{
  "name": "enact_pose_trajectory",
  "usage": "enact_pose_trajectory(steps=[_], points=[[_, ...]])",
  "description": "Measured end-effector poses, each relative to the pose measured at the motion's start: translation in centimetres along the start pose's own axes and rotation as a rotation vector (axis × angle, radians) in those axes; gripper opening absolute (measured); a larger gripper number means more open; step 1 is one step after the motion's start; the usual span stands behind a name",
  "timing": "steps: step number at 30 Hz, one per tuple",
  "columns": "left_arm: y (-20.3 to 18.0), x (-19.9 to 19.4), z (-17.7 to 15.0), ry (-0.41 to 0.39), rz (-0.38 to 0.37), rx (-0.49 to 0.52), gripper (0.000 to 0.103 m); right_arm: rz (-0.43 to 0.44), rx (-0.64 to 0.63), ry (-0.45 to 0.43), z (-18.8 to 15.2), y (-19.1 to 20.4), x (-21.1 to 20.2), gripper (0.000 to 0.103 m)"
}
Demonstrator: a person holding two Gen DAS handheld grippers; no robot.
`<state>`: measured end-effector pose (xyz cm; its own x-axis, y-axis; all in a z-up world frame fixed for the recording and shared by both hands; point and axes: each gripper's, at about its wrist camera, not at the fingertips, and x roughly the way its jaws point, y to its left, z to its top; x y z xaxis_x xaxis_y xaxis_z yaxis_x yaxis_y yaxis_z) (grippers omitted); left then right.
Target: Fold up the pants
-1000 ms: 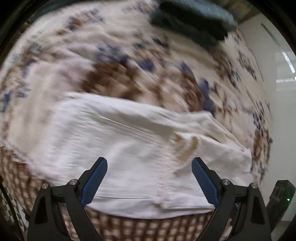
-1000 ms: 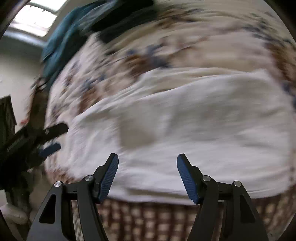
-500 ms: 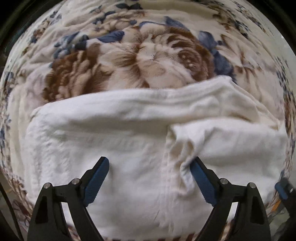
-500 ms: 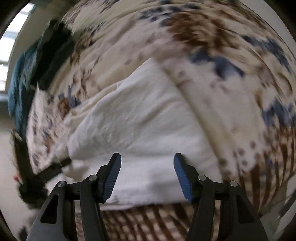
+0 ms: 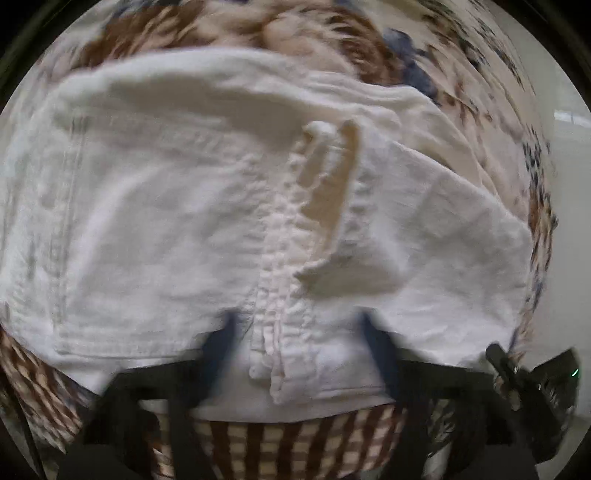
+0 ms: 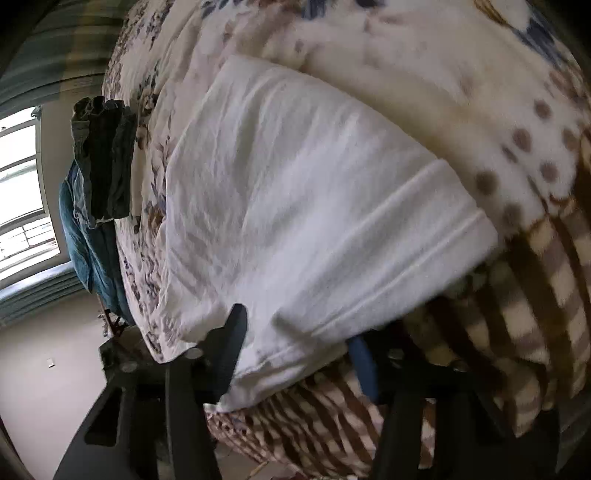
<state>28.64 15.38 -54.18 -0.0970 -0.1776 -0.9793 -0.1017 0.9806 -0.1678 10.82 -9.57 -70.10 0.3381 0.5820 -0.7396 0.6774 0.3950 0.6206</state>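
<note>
White pants (image 5: 184,221) lie folded on a flower-print bedspread (image 5: 295,33). In the left wrist view the gathered waistband (image 5: 280,295) runs down the middle. My left gripper (image 5: 299,332) is open, its jaws on either side of the waistband's near edge, the tips partly under the cloth. In the right wrist view the pants (image 6: 295,206) show the hemmed leg end (image 6: 417,258). My right gripper (image 6: 295,347) is open, its jaws straddling the near hem corner. The cloth hides part of the right fingertip.
A brown and cream checked blanket (image 6: 517,295) hangs over the bed's near edge below the pants. Dark and blue folded clothes (image 6: 99,173) lie at the bed's far end by a window (image 6: 22,206). The other gripper (image 5: 532,384) shows at the left view's lower right.
Both grippers have moved down and in to the pants' near edge. Their jaws now reach the cloth. The right gripper has swung to the hem end.
</note>
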Motion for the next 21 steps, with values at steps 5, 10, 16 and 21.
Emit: enact_pose_trajectory(steps=[5, 10, 16, 21], points=[[-0.6, -0.8, -1.3, -0.018, 0.025, 0.016, 0.021, -0.059, -0.046, -0.046, -0.4, 0.5, -1.1, 0.014], [-0.7, -0.4, -3.0, 0.007, 0.039, 0.021, 0.021, -0.094, -0.087, -0.034, -0.4, 0.4, -2.2, 0.013], [-2.5, -2.7, -1.9, -0.085, 0.113, 0.085, 0.049, -0.177, -0.134, 0.086, 0.9, 0.9, -1.4, 0.038], [-4.0, -5.5, -2.0, -0.193, 0.137, 0.126, 0.068, -0.400, -0.385, 0.045, -0.5, 5.9, -2.5, 0.074]])
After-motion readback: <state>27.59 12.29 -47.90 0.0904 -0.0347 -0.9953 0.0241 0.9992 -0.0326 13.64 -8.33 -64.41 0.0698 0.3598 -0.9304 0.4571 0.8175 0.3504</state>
